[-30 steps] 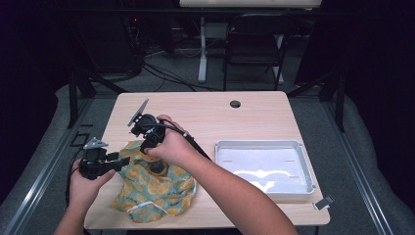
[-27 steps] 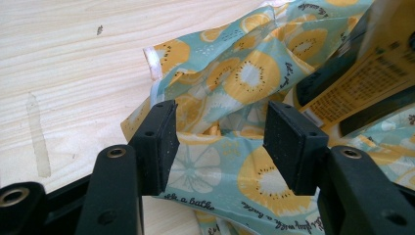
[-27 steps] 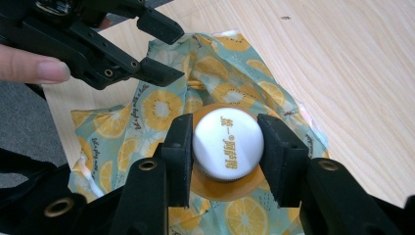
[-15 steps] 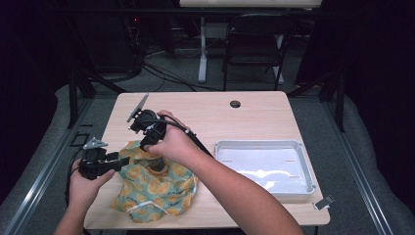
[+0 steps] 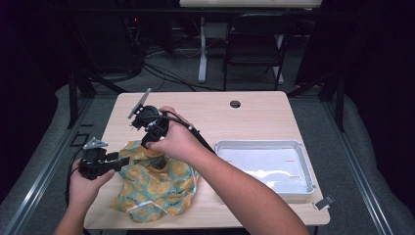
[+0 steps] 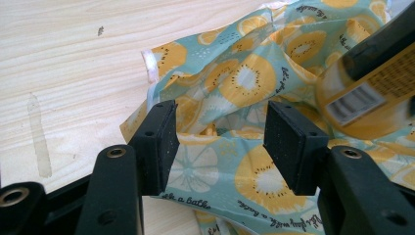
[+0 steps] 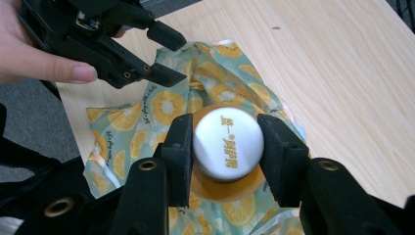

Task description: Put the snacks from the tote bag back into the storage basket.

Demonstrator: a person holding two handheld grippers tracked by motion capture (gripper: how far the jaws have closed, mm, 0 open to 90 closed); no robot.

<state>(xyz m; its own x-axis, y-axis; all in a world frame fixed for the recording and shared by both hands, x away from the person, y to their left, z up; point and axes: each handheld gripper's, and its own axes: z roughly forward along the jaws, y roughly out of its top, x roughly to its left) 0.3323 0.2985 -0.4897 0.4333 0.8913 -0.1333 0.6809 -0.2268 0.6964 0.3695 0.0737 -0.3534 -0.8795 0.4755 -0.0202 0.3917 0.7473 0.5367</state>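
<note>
Right gripper view looks straight down the bottle, upright on the fruit-print bag near the tabletop's front-left corner; the right gripper clamps its white cap from above. The left gripper stands released just beside, over the bag's edge.

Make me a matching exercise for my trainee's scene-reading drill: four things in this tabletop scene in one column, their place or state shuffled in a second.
Things:
1. bottle
2. patterned bag
3. tray
4. left gripper

Places or states:
A. jaws open over the fabric, gripping nothing
B. white cap clamped between the right gripper jaws
C. crumpled at the table's near left corner
D. on the table's right side, nothing in it

Pairs: 1-B, 2-C, 3-D, 4-A
</note>
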